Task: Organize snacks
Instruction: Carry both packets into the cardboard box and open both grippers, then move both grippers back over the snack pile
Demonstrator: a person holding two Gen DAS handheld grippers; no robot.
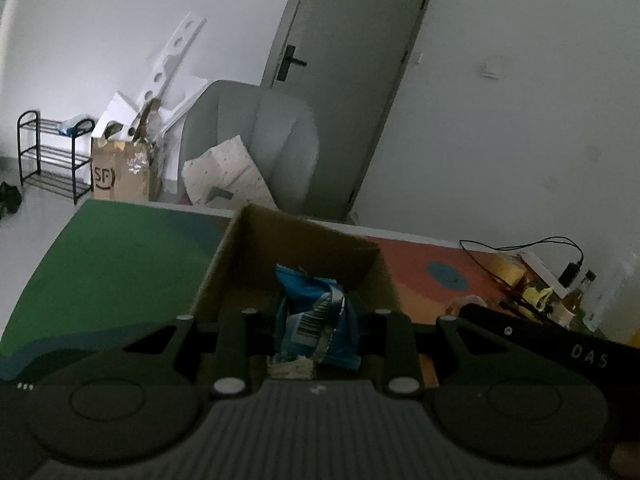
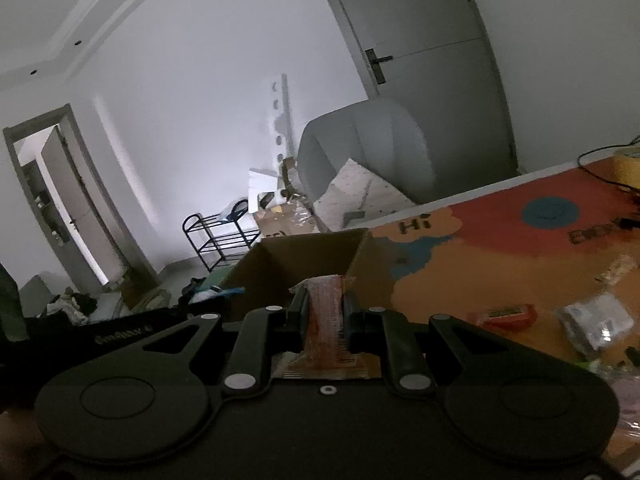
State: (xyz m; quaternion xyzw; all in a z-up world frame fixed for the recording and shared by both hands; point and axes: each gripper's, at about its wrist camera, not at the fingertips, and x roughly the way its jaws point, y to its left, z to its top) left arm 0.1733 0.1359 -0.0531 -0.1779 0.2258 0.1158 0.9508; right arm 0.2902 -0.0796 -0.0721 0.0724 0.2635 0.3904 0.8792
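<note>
— So, what is each gripper carrying right now?

— Left gripper (image 1: 316, 320): its jaws pinch a crinkled blue foil snack packet (image 1: 316, 316) with a white barcode label, held upright by its lower half. Right gripper (image 2: 325, 316): its jaws are pressed tight on a flat orange-red snack wrapper (image 2: 326, 320), also stood on end, barcode toward the camera.

— And where do they sit against the box?

— Both packets are in the air, in front of the open brown cardboard box (image 1: 296, 248), which stands on the bench (image 1: 112, 264) with its colourful printed mat, toward the far edge. In the left wrist view the blue packet lines up with the box mouth; whether it is over the rim yet I cannot tell.

— Why hold them upright like that?

— My guess: gripped low and on end, a packet can drop straight into the box once the jaws spread, without catching the near wall.

— Anything left to sort?

— Yes. In the right wrist view a red flat packet (image 2: 504, 316) and a clear-and-white wrapped pack (image 2: 600, 320) lie loose on the bench toward its right side, well apart from the box. So the job looks partway done.
</note>
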